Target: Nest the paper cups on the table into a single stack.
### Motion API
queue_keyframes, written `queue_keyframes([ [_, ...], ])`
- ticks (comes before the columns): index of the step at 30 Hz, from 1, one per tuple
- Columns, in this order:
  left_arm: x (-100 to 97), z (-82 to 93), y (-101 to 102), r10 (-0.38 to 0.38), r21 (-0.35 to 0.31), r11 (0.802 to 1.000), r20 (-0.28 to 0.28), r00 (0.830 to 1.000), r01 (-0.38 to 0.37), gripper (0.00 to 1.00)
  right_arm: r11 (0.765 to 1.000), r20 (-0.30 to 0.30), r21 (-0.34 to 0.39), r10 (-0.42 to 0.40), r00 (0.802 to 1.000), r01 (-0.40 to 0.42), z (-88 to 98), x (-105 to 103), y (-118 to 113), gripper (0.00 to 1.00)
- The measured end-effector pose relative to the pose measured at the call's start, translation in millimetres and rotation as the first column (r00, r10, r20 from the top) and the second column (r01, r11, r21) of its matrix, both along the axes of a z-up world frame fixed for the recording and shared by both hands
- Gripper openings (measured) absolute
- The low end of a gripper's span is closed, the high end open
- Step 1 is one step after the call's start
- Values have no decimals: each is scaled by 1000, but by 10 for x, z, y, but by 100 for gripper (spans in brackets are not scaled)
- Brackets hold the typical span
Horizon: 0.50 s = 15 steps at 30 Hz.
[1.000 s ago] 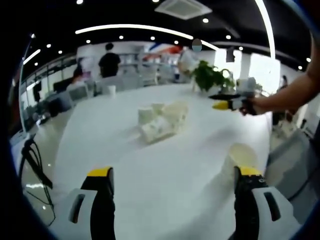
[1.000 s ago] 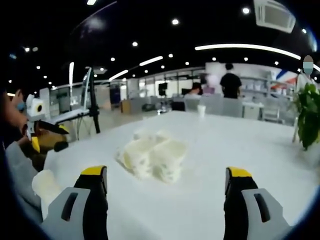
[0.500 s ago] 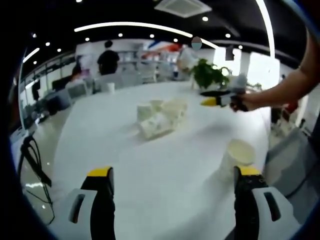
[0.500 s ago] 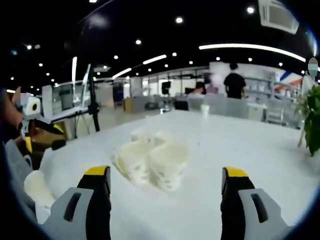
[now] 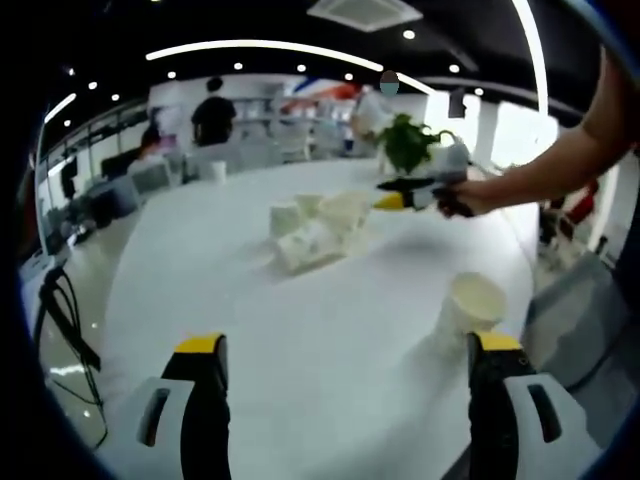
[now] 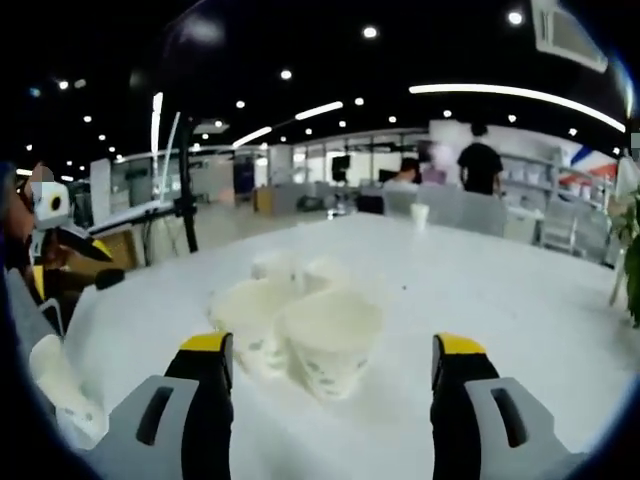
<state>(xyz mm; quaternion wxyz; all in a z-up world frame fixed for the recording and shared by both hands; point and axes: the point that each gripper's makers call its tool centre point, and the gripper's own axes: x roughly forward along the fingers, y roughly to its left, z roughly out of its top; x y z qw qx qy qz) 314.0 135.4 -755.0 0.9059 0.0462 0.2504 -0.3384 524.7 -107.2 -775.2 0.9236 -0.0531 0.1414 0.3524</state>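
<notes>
The cups lie in a loose pile on the white table, in the upper middle of the left gripper view and at centre in the right gripper view, where the nearest cup sits between the right gripper's jaws, which stand spread and hold nothing. One more cup stands upright at the lower right of the left view, just above the left gripper's right jaw; those jaws are also spread wide. In the left view the person's arm reaches in from the upper right, level over the table. Compared with a second ago, the right gripper has moved closer to the pile, its tips now almost at the cups
</notes>
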Motion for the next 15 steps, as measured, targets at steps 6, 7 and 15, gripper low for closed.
queue_keyframes([
  [6,-21,-17,19,2,2,1000,-7,1000,-2,98,1000,-21,-2,-14,1000,14,-86,56,23,72],
  [7,-20,-31,32,4,1,1000,-9,1000,-4,98,1000,-21,-7,-15,1000,15,-100,64,25,71],
  [15,-31,-71,60,11,2,1000,-20,1000,-11,98,1000,-32,-20,-23,999,22,-204,145,51,62],
])
